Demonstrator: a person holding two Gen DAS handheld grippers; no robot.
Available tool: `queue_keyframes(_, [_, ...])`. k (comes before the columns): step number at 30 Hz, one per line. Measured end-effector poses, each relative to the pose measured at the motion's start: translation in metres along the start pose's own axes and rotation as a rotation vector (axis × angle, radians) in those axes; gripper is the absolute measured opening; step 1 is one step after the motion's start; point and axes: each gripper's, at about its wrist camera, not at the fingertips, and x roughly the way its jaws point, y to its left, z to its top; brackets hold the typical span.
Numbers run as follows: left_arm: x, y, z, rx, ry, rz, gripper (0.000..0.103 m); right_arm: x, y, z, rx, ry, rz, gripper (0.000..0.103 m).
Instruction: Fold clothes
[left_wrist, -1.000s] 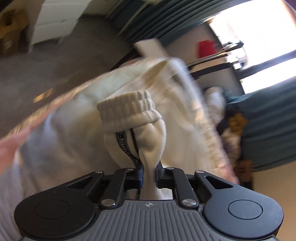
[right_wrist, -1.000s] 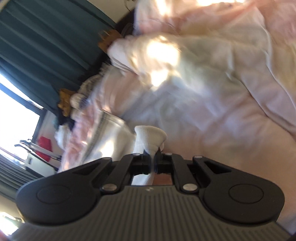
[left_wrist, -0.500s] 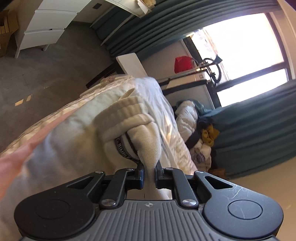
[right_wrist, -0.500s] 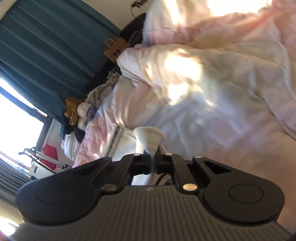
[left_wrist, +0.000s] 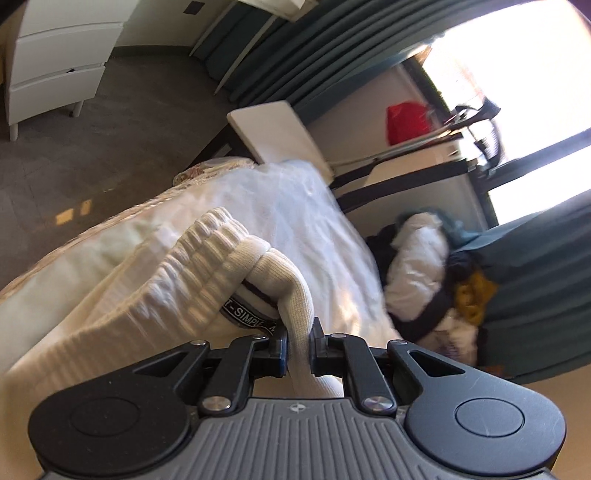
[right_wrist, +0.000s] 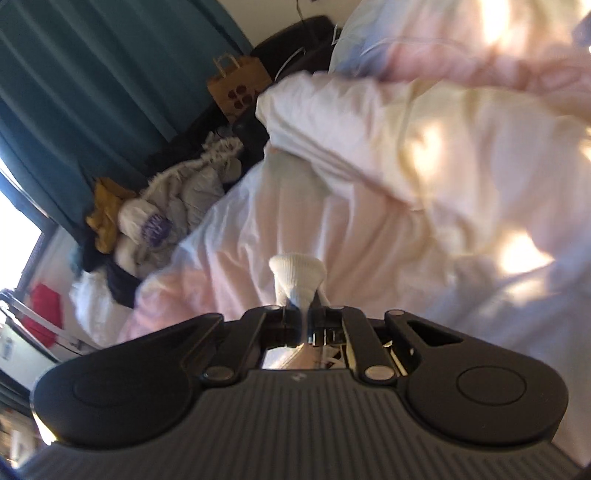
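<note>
Cream knit garment (left_wrist: 207, 280), ribbed waistband bunched, pinched between the closed fingers of the left gripper (left_wrist: 297, 341) above the bed (left_wrist: 295, 206). Right gripper (right_wrist: 303, 321) clamped on another white knit fold (right_wrist: 299, 273), above the bed's pink sheet (right_wrist: 369, 229).

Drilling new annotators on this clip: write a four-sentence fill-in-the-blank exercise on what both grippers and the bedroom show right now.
1. The left gripper is shut on a ribbed ____ garment.
2. The right gripper is ____ on a fold of white knit fabric.
3. The curtains behind the clothes pile are ____.
4. The paper bag beside the bed is ____.

Missing words: white; shut; teal; brown
</note>
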Motion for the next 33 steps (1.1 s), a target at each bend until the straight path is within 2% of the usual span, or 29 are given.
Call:
queue_keyframes(4, [0.051,-0.005,0.007,0.033,0.015,0.044,0.013,0.054,0.014,-0.012,-0.063,0.038,-0.056,0.007])
queue_keyframes(6, [0.07,-0.006,0.009,0.051,0.023,0.058,0.017,0.055,0.014,-0.015,-0.069,0.039,-0.051,0.009])
queue_keyframes(8, [0.072,-0.004,0.009,0.07,0.027,0.038,0.022,0.056,0.013,-0.019,-0.076,0.039,-0.047,0.01])
queue_keyframes(11, [0.058,-0.001,0.004,0.105,0.019,-0.038,0.039,0.047,0.012,-0.021,-0.066,0.032,-0.009,0.013])
queue_keyframes(12, [0.05,0.0,0.0,0.116,0.013,-0.06,0.047,0.036,0.011,-0.021,-0.059,0.023,0.025,0.019])
queue_keyframes(13, [0.04,0.0,-0.005,0.133,0.008,-0.078,0.05,0.024,0.011,-0.022,-0.06,0.015,0.051,0.028])
queue_keyframes(16, [0.003,0.001,-0.024,0.177,-0.013,-0.135,0.055,-0.018,0.012,-0.03,-0.06,-0.014,0.098,0.037])
queue_keyframes(17, [-0.011,0.004,-0.033,0.181,-0.024,-0.16,0.06,-0.032,0.011,-0.034,-0.054,-0.024,0.114,0.038])
queue_keyframes(18, [-0.023,0.008,-0.044,0.17,-0.031,-0.179,0.065,-0.046,0.007,-0.041,-0.023,-0.031,0.132,0.039])
queue_keyframes(20, [-0.047,0.019,-0.066,0.141,-0.042,-0.214,0.066,-0.074,-0.002,-0.055,0.043,-0.045,0.166,0.048])
queue_keyframes(21, [-0.055,0.026,-0.078,0.115,-0.042,-0.217,0.066,-0.085,-0.008,-0.064,0.09,-0.045,0.18,0.057])
queue_keyframes(22, [-0.061,0.034,-0.09,0.088,-0.04,-0.216,0.067,-0.094,-0.014,-0.073,0.131,-0.036,0.187,0.061])
queue_keyframes(26, [-0.07,0.066,-0.129,-0.036,0.004,-0.227,0.071,-0.116,-0.034,-0.116,0.281,0.024,0.17,0.066])
queue_keyframes(28, [-0.064,0.072,-0.139,-0.039,0.035,-0.215,0.071,-0.118,-0.043,-0.135,0.359,0.062,0.173,0.067])
queue_keyframes(33, [-0.041,0.09,-0.146,-0.098,0.057,-0.251,0.075,-0.107,-0.059,-0.169,0.498,0.121,0.26,0.067])
